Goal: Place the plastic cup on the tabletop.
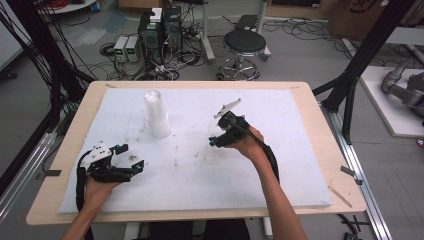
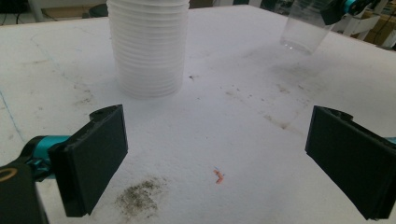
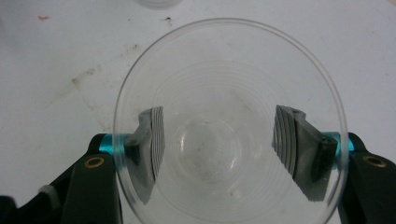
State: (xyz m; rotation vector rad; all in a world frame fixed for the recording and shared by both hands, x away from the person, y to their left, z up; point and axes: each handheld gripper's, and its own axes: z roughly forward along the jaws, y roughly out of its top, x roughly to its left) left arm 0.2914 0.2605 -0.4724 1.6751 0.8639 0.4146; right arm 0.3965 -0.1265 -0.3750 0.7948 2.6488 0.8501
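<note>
Item: single clear cup (image 3: 229, 126), clamped in my right tool (image 1: 218, 136), off bench, not yet set down. Cup stack (image 1: 157, 115) far left of it. Left tool (image 1: 131, 159) agape, idle.

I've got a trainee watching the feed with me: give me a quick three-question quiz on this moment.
1. True or false: the right claw is shut on a single clear cup.
2. What stands upside down on the white board, left of the held cup?
A. a stack of cups
B. a bottle
C. a bowl
3. How do the left claw jaws stand, and is anything between them?

Key
1. True; its jaws grip the cup's wall from both sides.
2. A, the stack of cups.
3. Wide open, with nothing between them but bare board.
</note>
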